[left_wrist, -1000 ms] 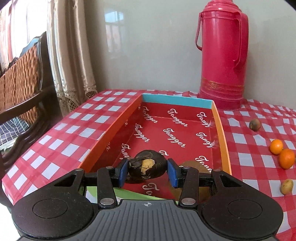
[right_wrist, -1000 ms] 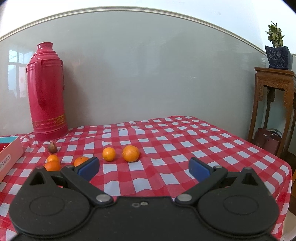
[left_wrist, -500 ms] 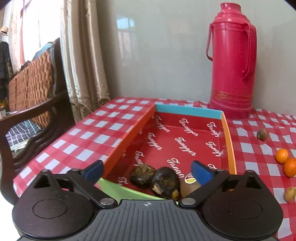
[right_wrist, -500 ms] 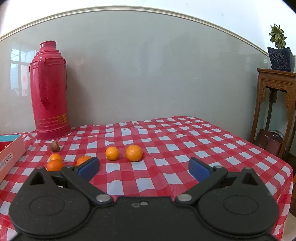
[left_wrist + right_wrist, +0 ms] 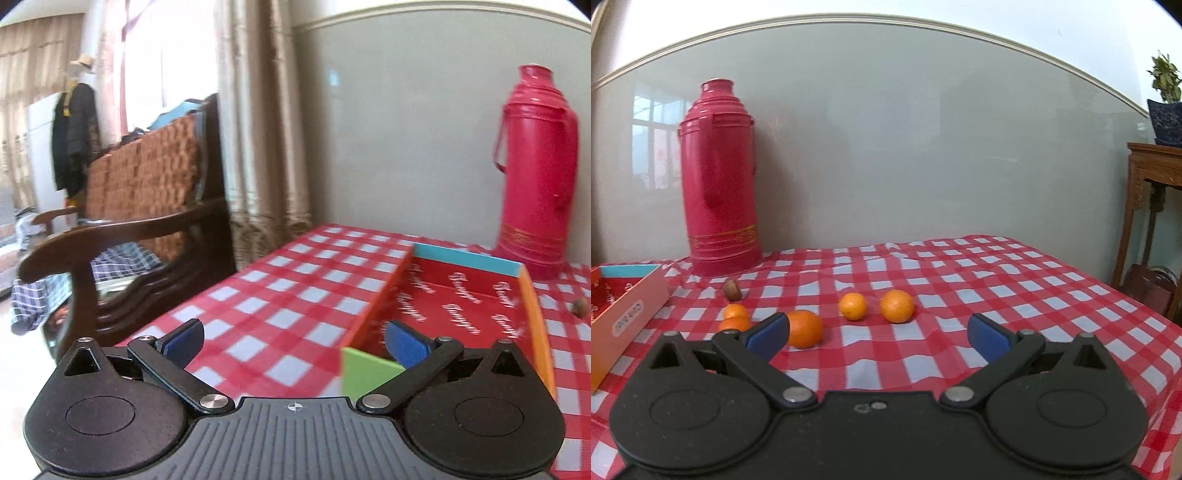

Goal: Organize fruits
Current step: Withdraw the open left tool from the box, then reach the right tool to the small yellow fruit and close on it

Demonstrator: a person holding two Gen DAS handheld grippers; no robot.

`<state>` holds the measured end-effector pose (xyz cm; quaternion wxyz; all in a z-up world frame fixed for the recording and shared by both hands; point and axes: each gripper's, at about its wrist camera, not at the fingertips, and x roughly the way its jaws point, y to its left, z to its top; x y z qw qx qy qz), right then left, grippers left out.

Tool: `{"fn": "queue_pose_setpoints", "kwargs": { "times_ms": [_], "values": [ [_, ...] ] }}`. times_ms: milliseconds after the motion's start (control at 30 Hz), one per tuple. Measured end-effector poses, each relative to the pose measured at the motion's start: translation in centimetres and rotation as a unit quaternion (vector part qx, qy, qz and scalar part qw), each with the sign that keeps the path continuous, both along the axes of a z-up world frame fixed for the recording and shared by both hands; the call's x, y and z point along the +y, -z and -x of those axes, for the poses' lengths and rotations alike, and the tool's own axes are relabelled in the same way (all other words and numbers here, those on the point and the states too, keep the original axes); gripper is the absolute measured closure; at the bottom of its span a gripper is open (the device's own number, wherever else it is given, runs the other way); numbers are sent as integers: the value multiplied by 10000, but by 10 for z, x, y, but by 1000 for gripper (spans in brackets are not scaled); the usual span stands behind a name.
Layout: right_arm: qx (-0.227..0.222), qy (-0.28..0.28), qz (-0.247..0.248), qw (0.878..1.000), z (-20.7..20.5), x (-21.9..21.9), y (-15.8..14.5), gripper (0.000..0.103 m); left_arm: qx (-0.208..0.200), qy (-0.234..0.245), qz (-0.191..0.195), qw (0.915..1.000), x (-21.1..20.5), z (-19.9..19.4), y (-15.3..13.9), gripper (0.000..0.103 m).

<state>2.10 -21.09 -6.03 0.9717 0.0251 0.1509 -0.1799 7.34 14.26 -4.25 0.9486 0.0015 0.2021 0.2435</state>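
Observation:
A red cardboard box (image 5: 461, 302) with coloured walls lies on the checked table; its near end is hidden behind my left gripper (image 5: 293, 341), which is open and empty at the box's near left corner. The box edge also shows in the right wrist view (image 5: 628, 314). Several oranges lie on the cloth: one large (image 5: 804, 328), one small (image 5: 852, 305), one at the right (image 5: 897, 305), two at the left (image 5: 735, 316). A small brown fruit (image 5: 732, 289) lies near the flask and shows in the left wrist view (image 5: 579, 305). My right gripper (image 5: 877, 332) is open and empty above the cloth.
A tall red thermos flask (image 5: 718, 184) stands at the back by the wall (image 5: 535, 170). A dark wooden chair (image 5: 140, 221) stands left of the table. A wooden side stand (image 5: 1152, 206) with a potted plant is beyond the table's right edge.
My left gripper let go of the dark fruit in the box, opened, then pulled back and swung left. My right gripper shifted left toward the oranges, still open.

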Motion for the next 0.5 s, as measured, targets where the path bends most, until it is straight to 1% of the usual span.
{"fn": "queue_pose_setpoints", "kwargs": {
  "times_ms": [100, 267, 367, 500],
  "values": [
    [14, -140, -7, 9999, -4, 8, 1, 5, -28, -172, -42, 9998, 9, 4, 4, 0],
    [36, -406, 27, 9992, -11, 23, 2, 5, 63, -448, 94, 9989, 24, 8, 13, 0],
    [45, -594, 50, 9982, -15, 32, 3, 5, 37, -599, 174, 9980, 34, 12, 14, 0],
    [62, -815, 46, 9966, -20, 42, 4, 5, -48, -792, 167, 9967, 40, 21, 17, 0]
  ]
}}
